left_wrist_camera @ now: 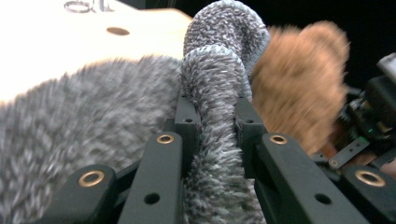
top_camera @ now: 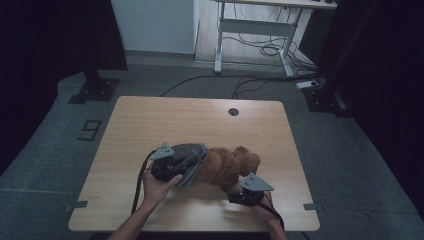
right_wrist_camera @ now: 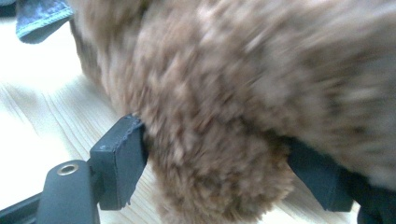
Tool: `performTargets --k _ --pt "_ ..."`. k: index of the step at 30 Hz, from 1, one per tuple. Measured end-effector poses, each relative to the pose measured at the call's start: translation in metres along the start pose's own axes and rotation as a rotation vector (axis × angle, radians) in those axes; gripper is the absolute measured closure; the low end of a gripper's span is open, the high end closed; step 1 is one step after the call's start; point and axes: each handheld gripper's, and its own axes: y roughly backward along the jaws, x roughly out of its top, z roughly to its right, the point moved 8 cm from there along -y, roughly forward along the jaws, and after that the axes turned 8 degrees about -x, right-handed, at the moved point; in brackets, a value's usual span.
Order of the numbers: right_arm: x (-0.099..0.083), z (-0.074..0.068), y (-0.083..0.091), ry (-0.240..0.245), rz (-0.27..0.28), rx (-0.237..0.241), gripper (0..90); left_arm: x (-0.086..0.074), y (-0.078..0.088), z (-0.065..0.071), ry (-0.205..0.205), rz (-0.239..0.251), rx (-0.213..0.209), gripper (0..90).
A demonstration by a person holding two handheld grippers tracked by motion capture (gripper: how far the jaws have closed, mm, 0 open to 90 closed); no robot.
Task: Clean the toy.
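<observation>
Nearest in the left gripper view, the left gripper is clamped on a bunched fold of grey fleece garment, apparently to lift it off or draw it over the teddy bear lying at mid-table. Right gripper straddles a brown limb, jaws apart, pads seemingly not pressing, probably to steady it. Blur obscures contact; the fleece hides part of the bear; which limb cannot be told.
</observation>
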Motion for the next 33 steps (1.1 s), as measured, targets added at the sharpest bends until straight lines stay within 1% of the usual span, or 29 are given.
performTargets --k 1,2,3,4,5,6,7,8,9,10,11,12,13,14,16,17,18,19,22,24,26,28,29,31,33 --pt "0.004 0.005 0.004 -0.051 0.025 0.006 23.4 0.007 0.000 0.005 -0.012 0.009 -0.003 75.9" --pt "0.004 0.005 0.004 -0.051 0.025 0.006 23.4 0.015 -0.002 0.010 -0.025 0.016 -0.010 75.9" --pt "0.006 0.007 0.005 -0.072 0.037 0.007 24.3 0.023 -0.005 0.017 -0.040 0.022 -0.017 75.8" --pt "0.007 0.008 0.005 -0.073 0.036 0.002 24.5 0.030 -0.009 0.023 -0.054 0.024 -0.022 75.4" --pt "0.005 0.007 0.004 -0.059 0.018 -0.002 24.5 0.040 -0.020 0.034 -0.077 0.010 -0.040 75.0" --pt "0.005 0.007 0.004 -0.059 0.018 -0.002 24.5 0.040 -0.020 0.034 -0.077 0.010 -0.040 74.8" --pt "0.003 0.006 0.002 -0.053 0.012 -0.002 25.1 0.045 -0.027 0.039 -0.090 -0.002 -0.047 74.8" --pt "0.001 0.003 -0.002 -0.034 -0.009 -0.011 27.8 0.049 -0.035 0.044 -0.098 -0.014 -0.056 74.5" --pt "0.001 0.003 -0.002 -0.034 -0.009 -0.011 27.8 0.052 -0.044 0.047 -0.098 -0.030 -0.067 74.5" --pt "0.001 0.002 -0.003 -0.032 -0.011 -0.007 30.5 0.054 -0.053 0.050 -0.098 -0.051 -0.074 74.5" --pt "0.001 0.001 -0.005 -0.037 -0.013 -0.008 33.0 0.054 -0.071 0.055 -0.100 -0.097 -0.080 74.5" --pt "0.001 0.001 -0.005 -0.037 -0.013 -0.008 33.0 0.054 -0.071 0.055 -0.100 -0.097 -0.080 74.5" --pt "0.001 0.001 -0.005 -0.037 -0.015 -0.012 34.0 0.051 -0.079 0.056 -0.099 -0.121 -0.081 74.5" --pt "0.002 0.002 -0.006 -0.050 -0.017 -0.018 36.2 0.046 -0.087 0.057 -0.099 -0.147 -0.076 74.5" --pt "0.002 0.003 -0.006 -0.054 -0.021 -0.020 37.6 0.034 -0.099 0.057 -0.094 -0.187 -0.075 74.5" --pt "0.000 0.003 -0.006 -0.058 -0.035 -0.024 40.9 0.025 -0.104 0.054 -0.093 -0.199 -0.062 74.6" --pt "0.000 0.003 -0.006 -0.058 -0.035 -0.024 40.9 0.025 -0.104 0.054 -0.093 -0.199 -0.062 74.6" --pt "-0.001 0.004 -0.007 -0.061 -0.047 -0.029 42.7 0.022 -0.105 0.053 -0.090 -0.194 -0.057 74.6" --pt "-0.003 0.005 -0.010 -0.069 -0.068 -0.045 49.2 0.018 -0.100 0.049 -0.101 -0.181 -0.028 74.8" --pt "-0.003 0.005 -0.011 -0.064 -0.079 -0.057 53.4 0.017 -0.095 0.047 -0.113 -0.175 -0.009 74.9" --pt "-0.004 0.004 -0.011 -0.046 -0.089 -0.069 58.3 0.015 -0.088 0.043 -0.119 -0.174 0.003 75.0" --pt "-0.006 0.003 -0.012 -0.036 -0.100 -0.078 62.0 0.012 -0.079 0.038 -0.118 -0.167 0.012 75.0" --pt "-0.007 0.003 -0.012 -0.038 -0.104 -0.079 63.7 0.011 -0.074 0.036 -0.118 -0.159 0.020 75.0" --pt "-0.009 0.004 -0.013 -0.042 -0.115 -0.074 66.9 0.009 -0.062 0.031 -0.117 -0.138 0.036 74.9" --pt "-0.009 0.004 -0.013 -0.048 -0.119 -0.076 67.5 0.010 -0.048 0.025 -0.120 -0.114 0.058 74.8"
